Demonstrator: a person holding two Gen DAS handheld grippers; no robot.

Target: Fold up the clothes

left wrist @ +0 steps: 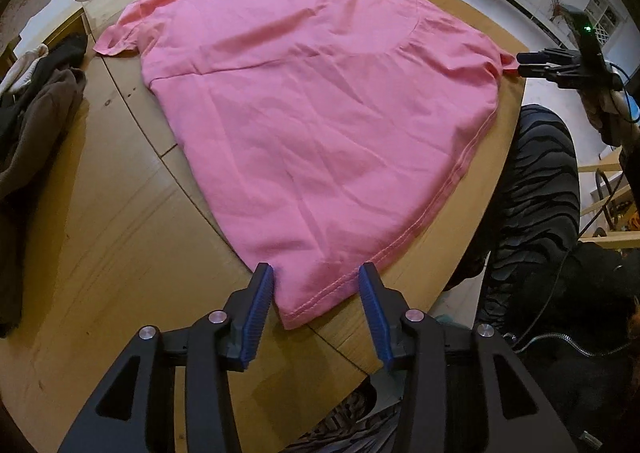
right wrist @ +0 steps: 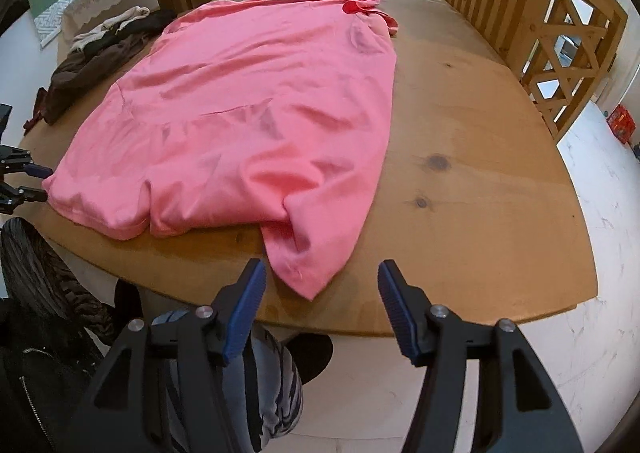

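So far the wrinkled pink cotton T-shirt (left wrist: pixel 312 101) lies spread, unfolded, on the round wooden table (left wrist: pixel 120 253), a hem corner between each of the left gripper (left wrist: pixel 316 293) and right gripper (right wrist: pixel 320 293), both part-open and empty; all folds remain.

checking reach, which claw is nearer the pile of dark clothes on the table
Left. The left claw is at the pink shirt's hem corner on the side where the dark clothes lie; the right claw is at the opposite hem corner.
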